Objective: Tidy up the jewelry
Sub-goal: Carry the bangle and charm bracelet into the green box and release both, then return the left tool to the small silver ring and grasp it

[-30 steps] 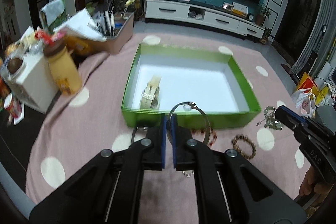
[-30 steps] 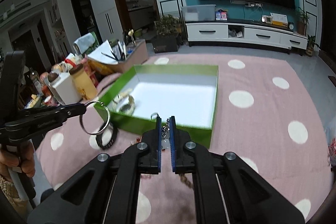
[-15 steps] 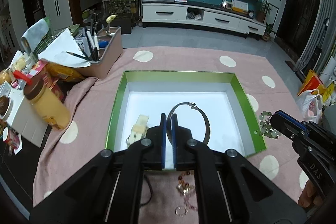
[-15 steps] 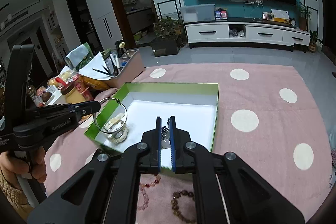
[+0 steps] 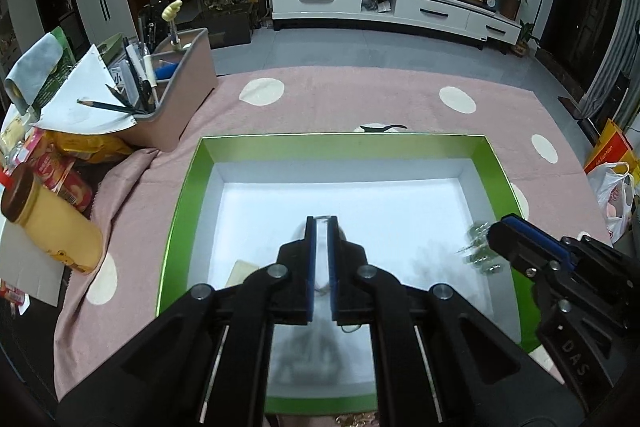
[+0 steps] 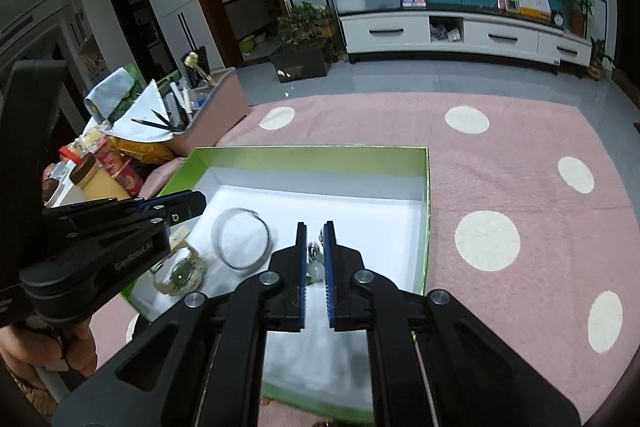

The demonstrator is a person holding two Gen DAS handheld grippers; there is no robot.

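A green box (image 5: pixel 188 187) with a white floor lies on the pink dotted cloth; it also shows in the right wrist view (image 6: pixel 425 187). My left gripper (image 5: pixel 319 223) hangs over the box, jaws slightly apart; the silver bangle (image 6: pixel 240 245) is blurred, free of the jaws and dropping to the box floor, beside a watch (image 6: pixel 180 273). My right gripper (image 6: pixel 315 227) is also over the box, jaws slightly parted, with a small silver keychain-like trinket (image 6: pixel 314 261) blurred between them, apparently loose. The trinket shows blurred by the right gripper's tip in the left view (image 5: pixel 478 245).
A pen organizer (image 5: pixel 176 83), papers, snack packets and a yellow bottle (image 5: pixel 52 223) crowd the left side of the table. A beaded piece (image 5: pixel 356 419) lies on the cloth in front of the box. A TV cabinet stands across the room.
Both grippers moved forward over the box and lowered. The left jaws parted and let go of the bangle. The right jaws parted around the trinket.
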